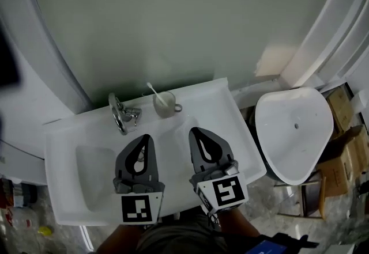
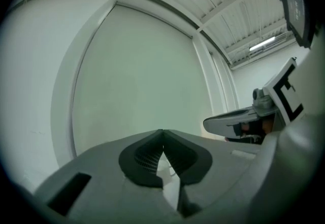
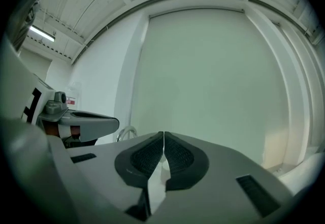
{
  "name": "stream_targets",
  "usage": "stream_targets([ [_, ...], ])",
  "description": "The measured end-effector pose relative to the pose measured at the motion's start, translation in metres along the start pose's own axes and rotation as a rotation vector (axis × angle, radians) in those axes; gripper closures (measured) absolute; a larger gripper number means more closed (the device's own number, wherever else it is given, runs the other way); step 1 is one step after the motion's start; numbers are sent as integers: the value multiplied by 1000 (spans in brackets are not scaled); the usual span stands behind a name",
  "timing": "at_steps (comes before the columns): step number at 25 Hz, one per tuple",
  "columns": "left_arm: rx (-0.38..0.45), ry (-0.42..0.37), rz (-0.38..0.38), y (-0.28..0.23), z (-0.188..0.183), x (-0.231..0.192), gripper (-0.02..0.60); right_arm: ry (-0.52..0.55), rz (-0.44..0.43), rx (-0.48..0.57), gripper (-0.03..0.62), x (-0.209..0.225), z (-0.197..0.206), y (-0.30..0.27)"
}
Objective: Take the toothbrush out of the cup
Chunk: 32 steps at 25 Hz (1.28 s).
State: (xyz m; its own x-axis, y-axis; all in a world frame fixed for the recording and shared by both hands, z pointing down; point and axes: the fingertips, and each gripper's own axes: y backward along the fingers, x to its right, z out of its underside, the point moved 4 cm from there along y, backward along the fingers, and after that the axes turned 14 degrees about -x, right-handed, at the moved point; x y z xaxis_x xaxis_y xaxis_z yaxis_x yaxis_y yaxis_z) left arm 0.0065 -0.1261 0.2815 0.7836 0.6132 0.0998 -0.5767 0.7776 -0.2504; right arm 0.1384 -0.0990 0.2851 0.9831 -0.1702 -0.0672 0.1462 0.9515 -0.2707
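A grey cup [image 1: 164, 104] with a handle stands at the back of the white washbasin counter [image 1: 216, 132], near the wall. A white toothbrush [image 1: 154, 93] leans in it, its head up and to the left. My left gripper [image 1: 145, 139] and right gripper [image 1: 195, 132] hover side by side over the counter's front half, both pointing at the wall and short of the cup. Each has its jaws shut with nothing between them. In the left gripper view the left gripper [image 2: 162, 136] faces the pale wall, as does the right gripper [image 3: 163, 137] in its own view.
A chrome tap [image 1: 122, 113] stands left of the cup, behind the sunken basin [image 1: 92, 175]. A white toilet [image 1: 295, 132] sits to the right of the counter, with cardboard boxes [image 1: 346, 149] beyond it. A pale green wall panel [image 1: 173, 22] rises behind the counter.
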Motion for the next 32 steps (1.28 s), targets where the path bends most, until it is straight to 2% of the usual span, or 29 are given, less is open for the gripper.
stream_targets([
  [12, -85, 68, -92, -96, -1, -34, 568, 97, -203, -81, 577, 37, -24, -130],
  [16, -124, 107, -112, -115, 13, -42, 568, 120, -273, -127, 577, 34, -14, -168],
  [21, -213, 156, -101, -131, 42, -40, 568, 139, -366, -210, 572, 24, 13, -209],
  [22, -223, 168, -98, -134, 48, -39, 568, 145, -378, -232, 549, 22, 18, -215],
  [23, -232, 177, -97, -136, 54, -38, 567, 151, -387, -256, 496, 20, 23, -221],
  [24, -242, 185, -96, -137, 60, -36, 568, 157, -394, -276, 482, 18, 27, -227],
  [32, -323, 249, -104, -142, 99, -33, 568, 222, -414, -368, 482, 9, 48, -258],
])
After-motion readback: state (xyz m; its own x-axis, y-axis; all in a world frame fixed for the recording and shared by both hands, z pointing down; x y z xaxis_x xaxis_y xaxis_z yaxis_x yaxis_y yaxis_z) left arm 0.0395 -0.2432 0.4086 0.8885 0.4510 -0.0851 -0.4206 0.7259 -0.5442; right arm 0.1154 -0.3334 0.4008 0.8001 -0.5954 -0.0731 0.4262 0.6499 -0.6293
